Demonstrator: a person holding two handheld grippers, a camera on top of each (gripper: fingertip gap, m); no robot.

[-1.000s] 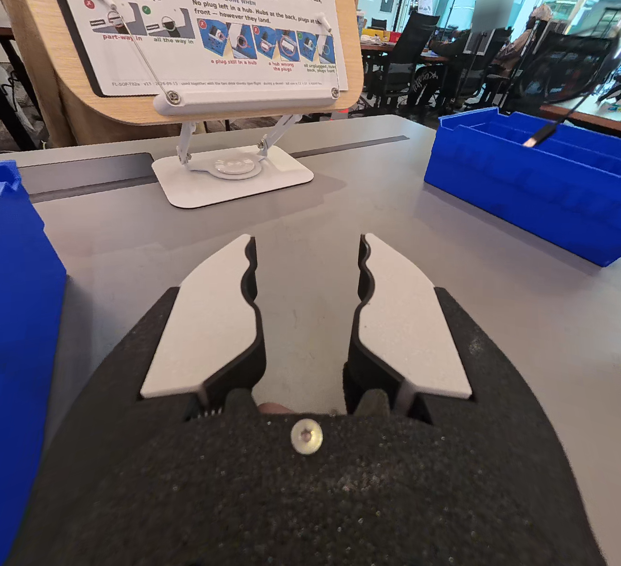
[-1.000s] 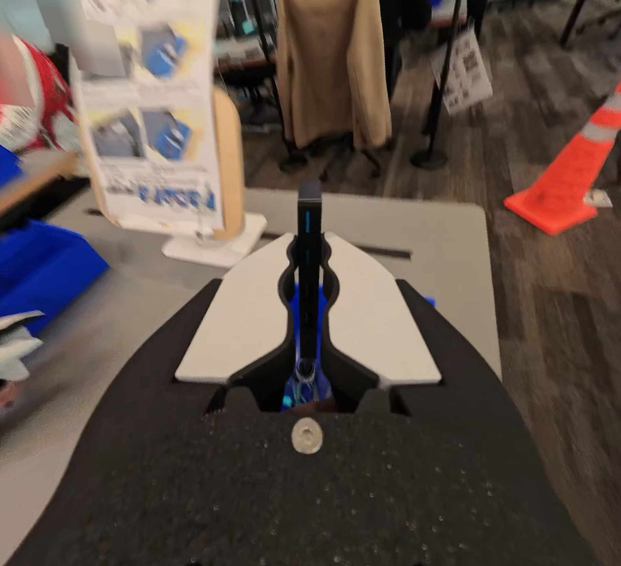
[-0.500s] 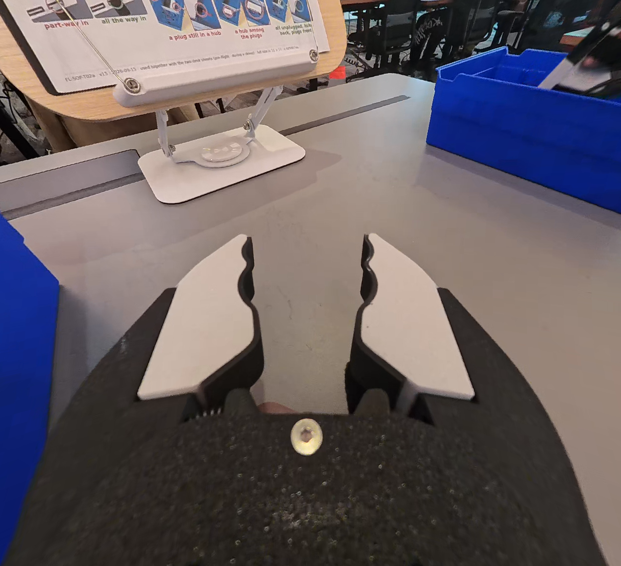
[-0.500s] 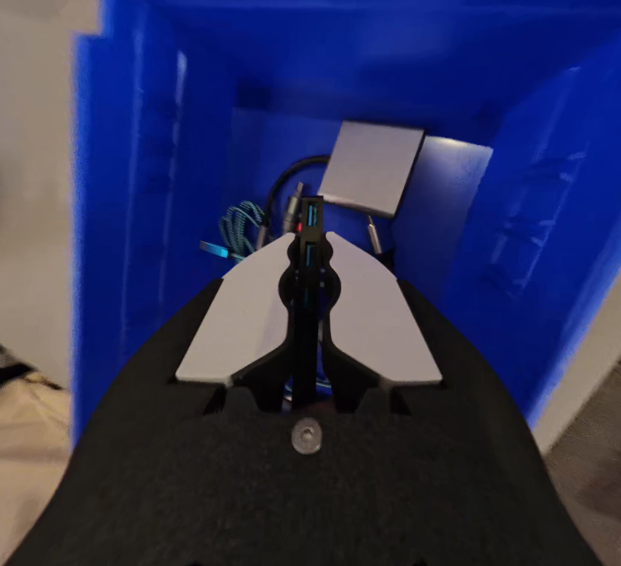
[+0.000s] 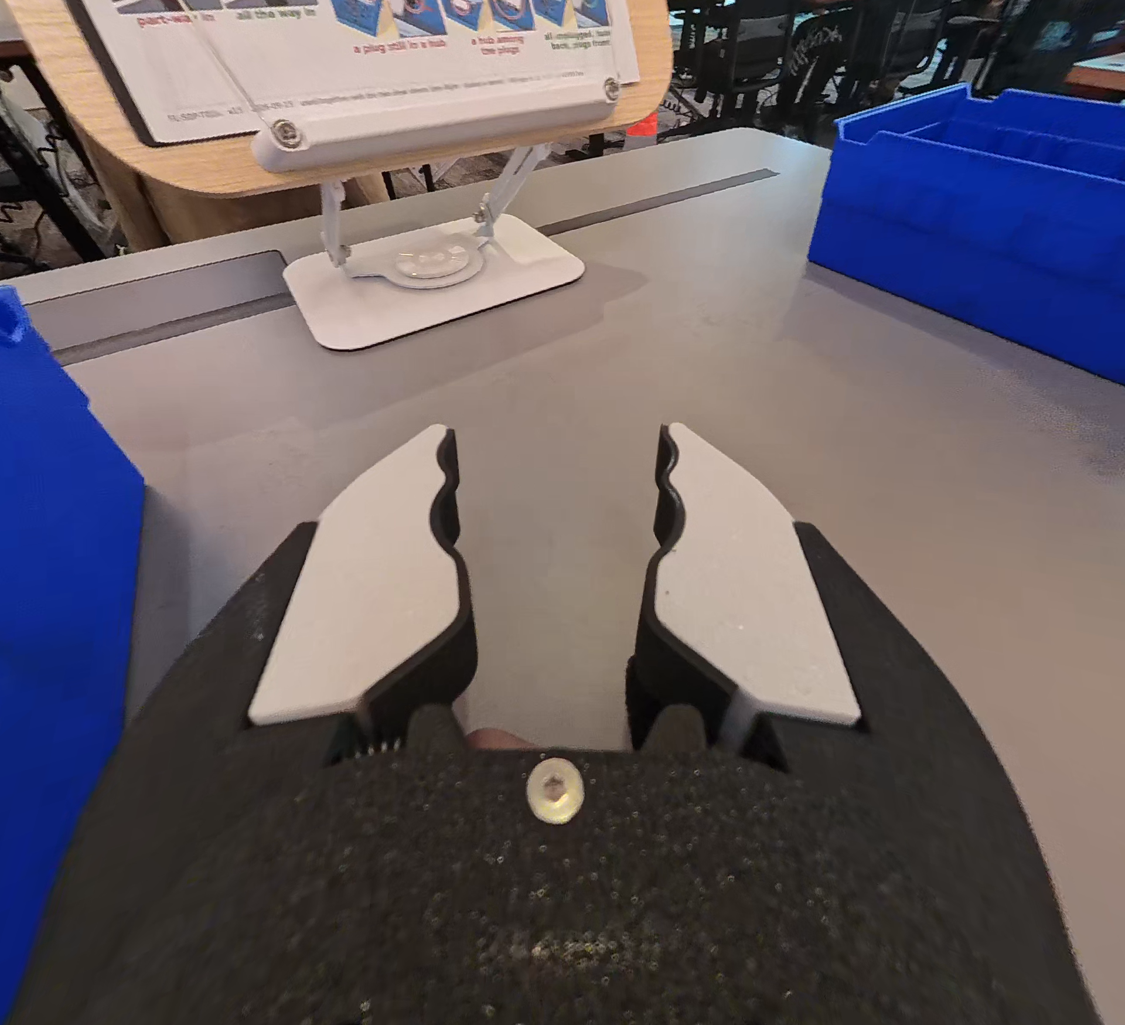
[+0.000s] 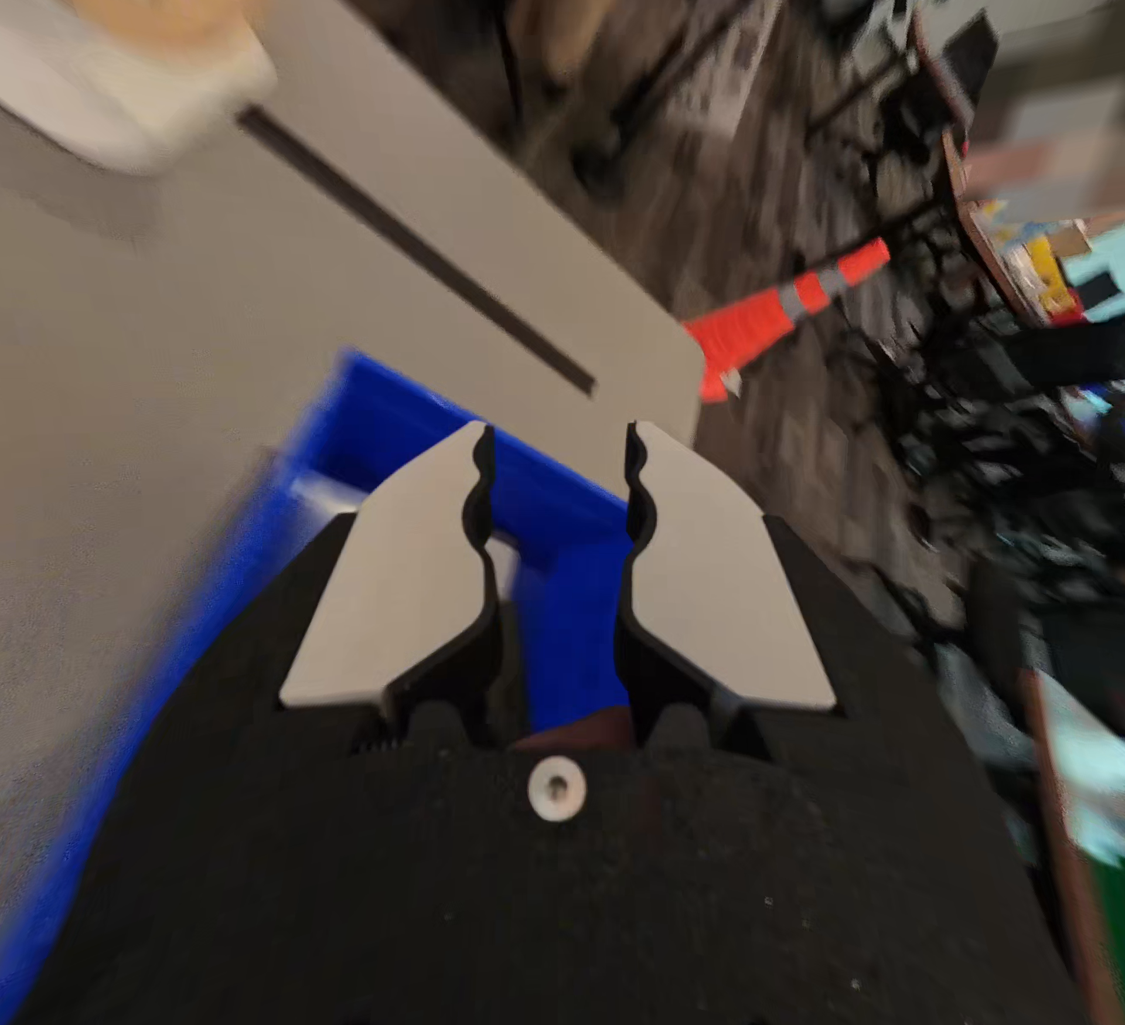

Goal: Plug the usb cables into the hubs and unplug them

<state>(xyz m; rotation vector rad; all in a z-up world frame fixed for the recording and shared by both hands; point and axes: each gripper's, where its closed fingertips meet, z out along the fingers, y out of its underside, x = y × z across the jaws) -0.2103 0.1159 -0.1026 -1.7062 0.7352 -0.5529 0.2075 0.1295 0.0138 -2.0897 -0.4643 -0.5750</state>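
Note:
My left gripper (image 5: 555, 435) is open and empty, held low over the bare grey table (image 5: 700, 387). My right gripper (image 6: 555, 432) is open and empty above a blue bin (image 6: 389, 423), in a blurred, tilted view. The same blue bin (image 5: 974, 222) stands at the right in the left wrist view. No hub or usb cable shows in either view; the bin's inside is hidden.
A second blue bin (image 5: 55, 539) stands at the left edge. A wooden stand with an instruction sheet (image 5: 365, 21) on a white base (image 5: 438, 289) stands at the table's back. An orange cone (image 6: 779, 308) lies beyond the table's edge, with chairs and desks behind.
My right gripper held a black hub, lowered it into the blue bin, opened and let it go, then swung up and away. My left gripper stayed open with only a small shift.

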